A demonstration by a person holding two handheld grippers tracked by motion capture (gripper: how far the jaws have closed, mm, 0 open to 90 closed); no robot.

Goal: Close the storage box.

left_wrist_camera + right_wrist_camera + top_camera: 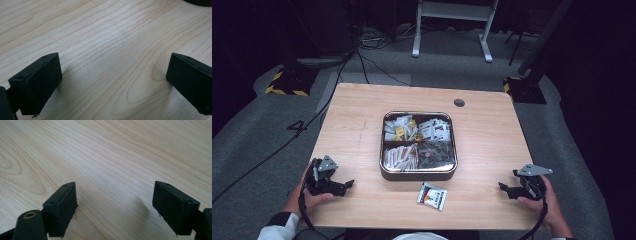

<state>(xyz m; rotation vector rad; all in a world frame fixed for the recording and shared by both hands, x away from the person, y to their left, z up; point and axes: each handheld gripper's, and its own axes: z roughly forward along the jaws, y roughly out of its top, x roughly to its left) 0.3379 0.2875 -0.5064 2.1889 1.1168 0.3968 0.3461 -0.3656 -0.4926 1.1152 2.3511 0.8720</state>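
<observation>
A square metal tray (418, 174) with four compartments of small packets sits mid-table. One loose white packet (432, 195) with red, black and yellow print lies on the wood just in front of the tray. My left gripper (346, 186) rests at the front left of the table, held in a hand, jaws open over bare wood (112, 75). My right gripper (503, 188) rests at the front right, also open with nothing between its jaws (113, 205). Both grippers are well apart from the packet and the tray.
The light wooden table (357, 125) has a dark round grommet (459, 103) near its far edge. Cables (312, 120) run over the grey floor at the left. A white stand (452, 25) is behind the table.
</observation>
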